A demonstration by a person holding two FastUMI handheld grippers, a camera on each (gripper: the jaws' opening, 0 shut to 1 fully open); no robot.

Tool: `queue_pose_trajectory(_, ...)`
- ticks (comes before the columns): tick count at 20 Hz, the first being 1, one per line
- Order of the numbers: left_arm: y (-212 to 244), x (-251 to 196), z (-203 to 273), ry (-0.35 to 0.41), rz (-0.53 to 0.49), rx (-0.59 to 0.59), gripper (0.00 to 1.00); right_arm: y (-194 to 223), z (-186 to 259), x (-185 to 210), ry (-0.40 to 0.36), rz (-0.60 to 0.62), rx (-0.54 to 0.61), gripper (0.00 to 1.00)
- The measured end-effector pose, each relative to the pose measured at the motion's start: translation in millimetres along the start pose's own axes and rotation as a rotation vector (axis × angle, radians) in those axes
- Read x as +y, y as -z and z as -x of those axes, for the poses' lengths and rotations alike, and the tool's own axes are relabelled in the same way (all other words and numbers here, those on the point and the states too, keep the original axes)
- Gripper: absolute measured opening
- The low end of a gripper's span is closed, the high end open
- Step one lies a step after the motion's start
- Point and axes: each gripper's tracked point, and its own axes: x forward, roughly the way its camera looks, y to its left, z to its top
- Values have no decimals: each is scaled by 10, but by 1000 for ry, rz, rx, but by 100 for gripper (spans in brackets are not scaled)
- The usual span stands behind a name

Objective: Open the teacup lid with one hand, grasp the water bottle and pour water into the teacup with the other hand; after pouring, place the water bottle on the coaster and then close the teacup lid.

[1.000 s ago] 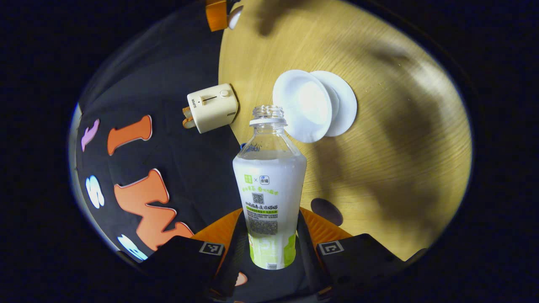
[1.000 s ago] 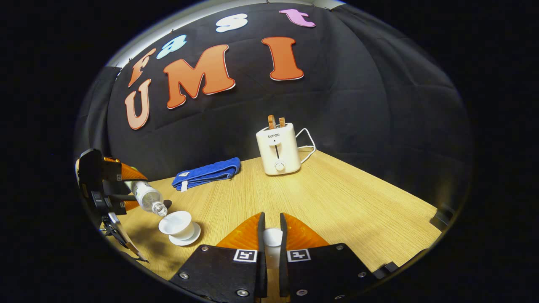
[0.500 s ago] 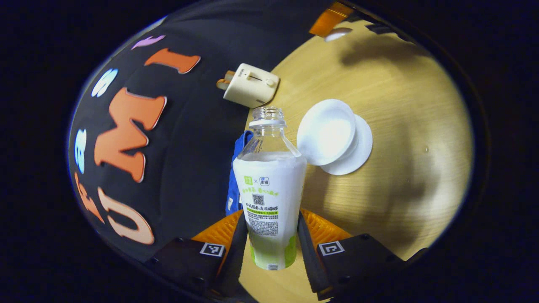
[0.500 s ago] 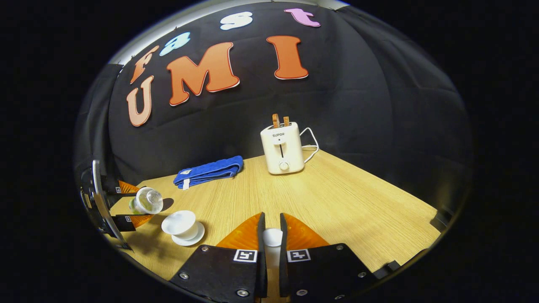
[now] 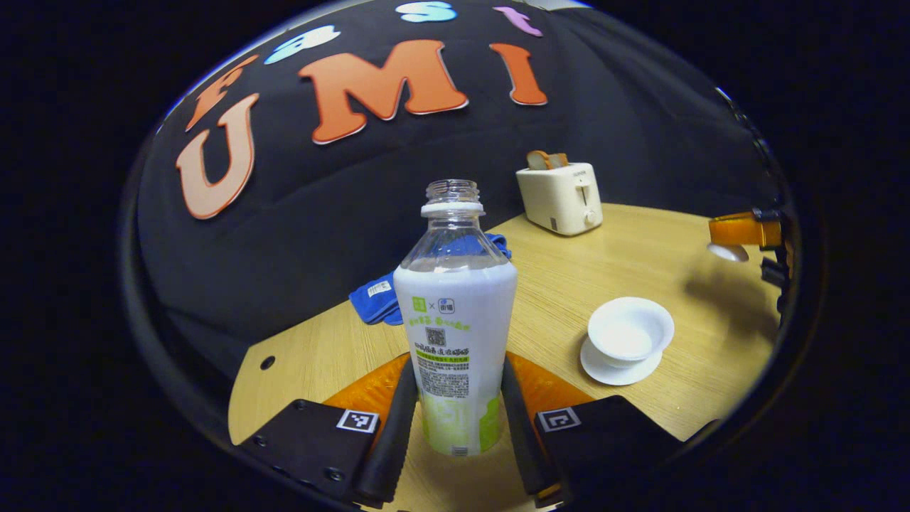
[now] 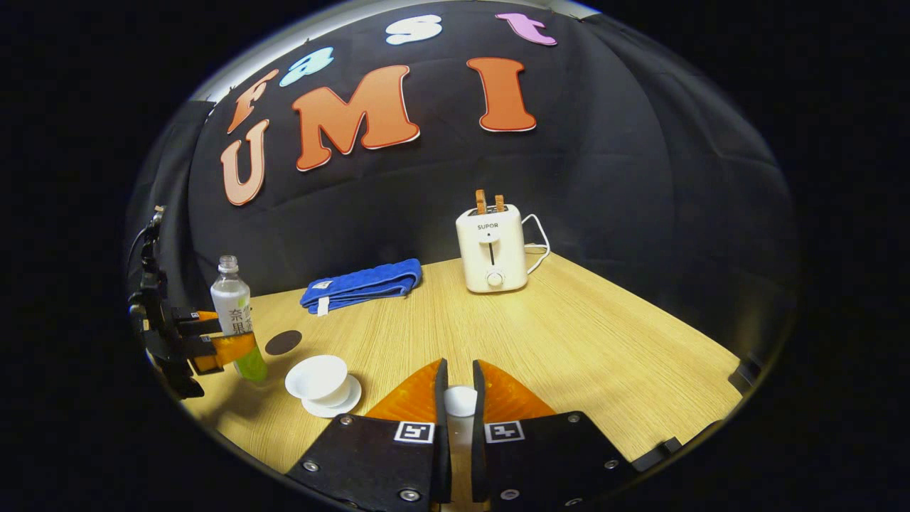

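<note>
Bottle [image 5: 455, 334] stands upright between your left tongs [image 5: 455, 409], which are clamped on its lower body, mouth uncapped and pointing straight up, long axis vertical. In the right gripper view the bottle [image 6: 233, 313] is at nine o'clock, held above the table [image 6: 569, 341] with the left tongs [image 6: 213, 341] gripping it from the side. The dark round coaster [image 6: 283, 342] lies on the table just beside the bottle, toward three o'clock from it, with the open teacup [image 6: 318, 377] on its saucer at about five o'clock from it. Your next move looks like a short carry and a straight lowering, so keep the axis vertical. Your right tongs [image 6: 455, 405] are clenched on the white lid [image 6: 460, 400], well apart from the cup; in the left gripper view that lid [image 5: 726, 252] hangs at three o'clock, beyond the teacup [image 5: 630, 336].
</note>
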Motion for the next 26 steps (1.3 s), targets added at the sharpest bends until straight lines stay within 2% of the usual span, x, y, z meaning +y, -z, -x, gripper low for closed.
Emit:
queue_pose_trajectory(1,-25,68,52,-11,39,-10,63,-11,7,20,-5,-1,0,11)
queue_pose_trajectory(2,-33,174,88,-29,78,-21,67,-23,-1,31,-5,0,1,11)
queue_pose_trajectory(5,-134,472,95,-73,180,-90,64,-8,-57,32,8,9,16,11)
queue_pose_trajectory(9,-323,768,-40,-74,290,-147,65,-29,-121,125,-2,19,21,11)
queue_pose_trajectory(16,-472,803,-436,-55,307,-166,66,-41,-232,91,18,26,36,12)
queue_pose_trajectory(19,-417,779,-635,-53,296,-146,67,-44,-263,51,32,27,41,12)
queue_pose_trajectory(22,-282,784,-806,-63,298,-121,65,-36,-291,-5,46,27,47,12)
queue_pose_trajectory(26,-178,796,-865,-65,314,-103,65,-45,-298,-41,57,29,53,12)
